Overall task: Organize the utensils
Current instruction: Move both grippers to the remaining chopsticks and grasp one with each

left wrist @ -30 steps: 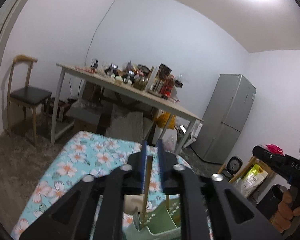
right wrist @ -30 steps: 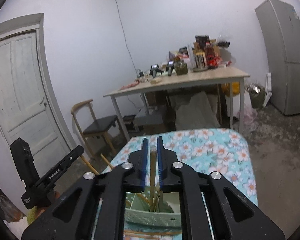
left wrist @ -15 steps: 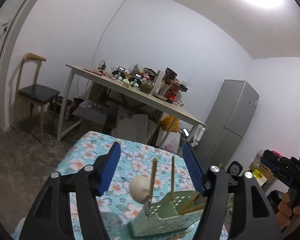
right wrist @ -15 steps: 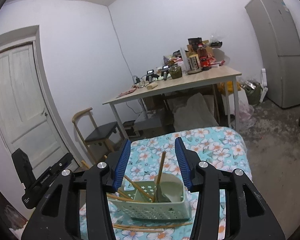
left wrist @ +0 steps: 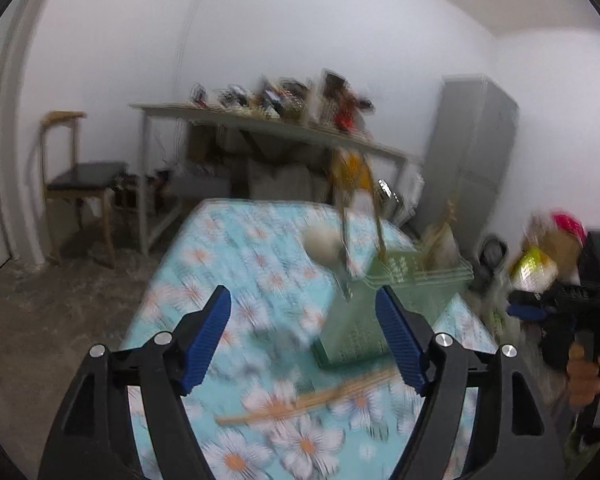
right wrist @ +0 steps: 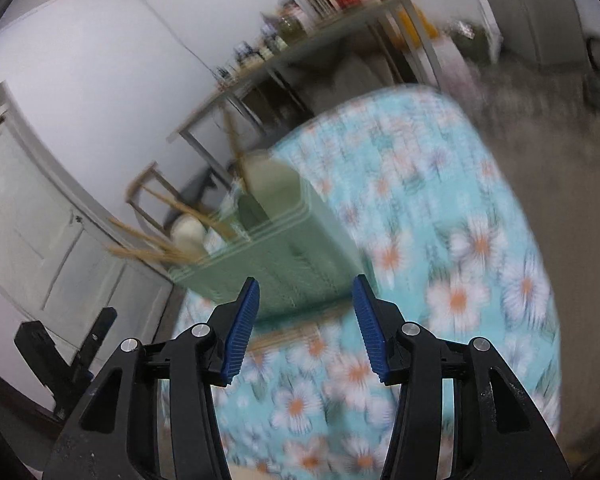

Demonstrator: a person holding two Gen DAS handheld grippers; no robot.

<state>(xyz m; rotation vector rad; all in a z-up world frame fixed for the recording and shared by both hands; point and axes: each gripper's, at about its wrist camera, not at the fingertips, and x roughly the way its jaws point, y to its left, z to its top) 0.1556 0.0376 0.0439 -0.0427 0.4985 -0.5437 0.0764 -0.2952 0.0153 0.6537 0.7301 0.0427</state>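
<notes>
A green perforated utensil basket (left wrist: 384,312) stands on the floral tablecloth (left wrist: 236,264); it also shows in the right wrist view (right wrist: 284,252). Wooden spoons and chopsticks stand in it, one cream spoon bowl (left wrist: 322,242) sticking out. Loose chopsticks (left wrist: 300,402) lie on the cloth in front of the basket. My left gripper (left wrist: 304,340) is open and empty, just before the basket. My right gripper (right wrist: 304,328) is open and empty, close above the basket's near side. Both views are blurred by motion.
A cluttered wooden table (left wrist: 268,124) stands behind against the wall, a chair (left wrist: 76,172) to its left and a grey fridge (left wrist: 468,152) to its right. A white door (right wrist: 32,216) is at the left in the right wrist view.
Both grippers opened and let go of the wooden utensils, which now stand in the basket. Both then pulled back and tilted down; the right view has rolled.
</notes>
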